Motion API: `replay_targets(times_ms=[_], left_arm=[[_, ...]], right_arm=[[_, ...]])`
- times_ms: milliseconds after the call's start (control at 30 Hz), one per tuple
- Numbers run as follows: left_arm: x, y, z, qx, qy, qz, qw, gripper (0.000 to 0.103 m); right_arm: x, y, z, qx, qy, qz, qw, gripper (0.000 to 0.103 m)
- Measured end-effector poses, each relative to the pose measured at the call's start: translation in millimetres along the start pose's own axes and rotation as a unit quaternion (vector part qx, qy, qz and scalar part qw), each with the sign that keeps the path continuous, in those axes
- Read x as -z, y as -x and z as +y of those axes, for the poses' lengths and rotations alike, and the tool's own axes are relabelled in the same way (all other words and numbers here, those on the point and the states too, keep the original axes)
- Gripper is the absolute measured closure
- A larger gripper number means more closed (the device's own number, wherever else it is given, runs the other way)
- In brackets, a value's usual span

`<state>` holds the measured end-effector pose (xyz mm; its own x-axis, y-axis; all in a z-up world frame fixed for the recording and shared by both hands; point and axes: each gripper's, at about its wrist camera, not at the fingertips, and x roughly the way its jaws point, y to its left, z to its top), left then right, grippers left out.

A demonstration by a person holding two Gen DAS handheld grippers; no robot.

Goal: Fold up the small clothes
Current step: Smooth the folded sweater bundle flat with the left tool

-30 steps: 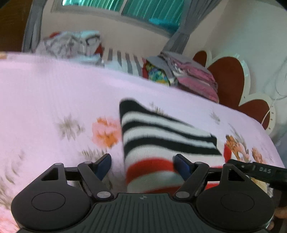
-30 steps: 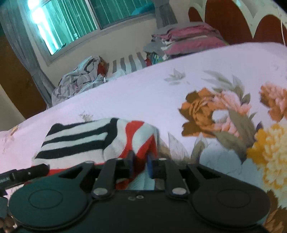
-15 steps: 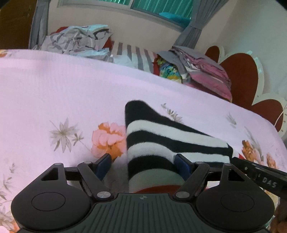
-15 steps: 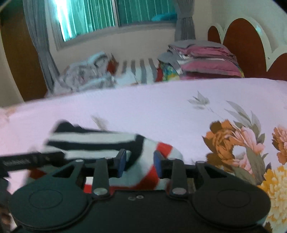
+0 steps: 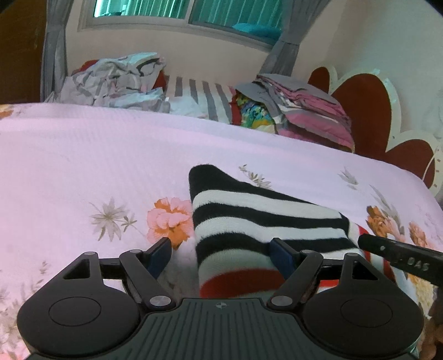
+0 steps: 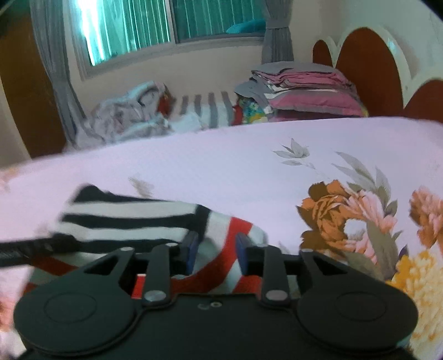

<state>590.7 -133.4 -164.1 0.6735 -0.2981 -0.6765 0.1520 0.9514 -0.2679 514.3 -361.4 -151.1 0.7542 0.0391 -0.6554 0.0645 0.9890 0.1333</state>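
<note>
A small striped garment (image 5: 257, 221), black and white with red bands, lies folded on the pink floral bedsheet (image 5: 83, 155). My left gripper (image 5: 221, 257) is open, its fingers wide apart over the garment's near left end. In the right wrist view the garment (image 6: 133, 218) lies at lower left. My right gripper (image 6: 216, 253) is open, its jaws straddling the red-striped end without pinching it. The right gripper's body (image 5: 401, 260) shows at the right edge of the left wrist view.
Behind the bed lie a crumpled grey-white cloth heap (image 5: 116, 80), a striped cloth (image 5: 199, 97) and a stack of folded pink and grey linens (image 5: 299, 110). A red and white headboard (image 5: 365, 110) stands at right. A window with grey curtains (image 6: 133, 25) is on the far wall.
My right gripper has opened and let go of the garment's red-striped end. Both grippers pulled back a little. The garment lies flatter on the sheet.
</note>
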Motion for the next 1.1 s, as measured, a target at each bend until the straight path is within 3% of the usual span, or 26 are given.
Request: replay_targets(times_ms=[433, 633, 833, 967, 1100], left_arm=[[37, 49, -5, 0.024, -0.01, -0.001, 0.9997, 0.026], [49, 45, 0, 0.021, -0.008, 0.002, 0.9998, 0.023], [53, 77, -6, 0.028, -0.026, -0.008, 0.9992, 0.023], [72, 89, 0, 0.03, -0.023, 0.01, 0.9992, 0.023], [93, 80, 6, 0.031, -0.007, 0.03, 0.9991, 0.022]], right_arm=[[29, 55, 13, -0.026, 0.035, -0.007, 0.999, 0.073], [54, 43, 16, 0.008, 0.085, 0.021, 0.996, 0.077], [53, 76, 11, -0.014, 0.056, 0.003, 0.998, 0.076], [73, 99, 9, -0.019, 0.06, 0.007, 0.998, 0.075], [94, 101, 6, 0.005, 0.07, 0.023, 0.997, 0.074]])
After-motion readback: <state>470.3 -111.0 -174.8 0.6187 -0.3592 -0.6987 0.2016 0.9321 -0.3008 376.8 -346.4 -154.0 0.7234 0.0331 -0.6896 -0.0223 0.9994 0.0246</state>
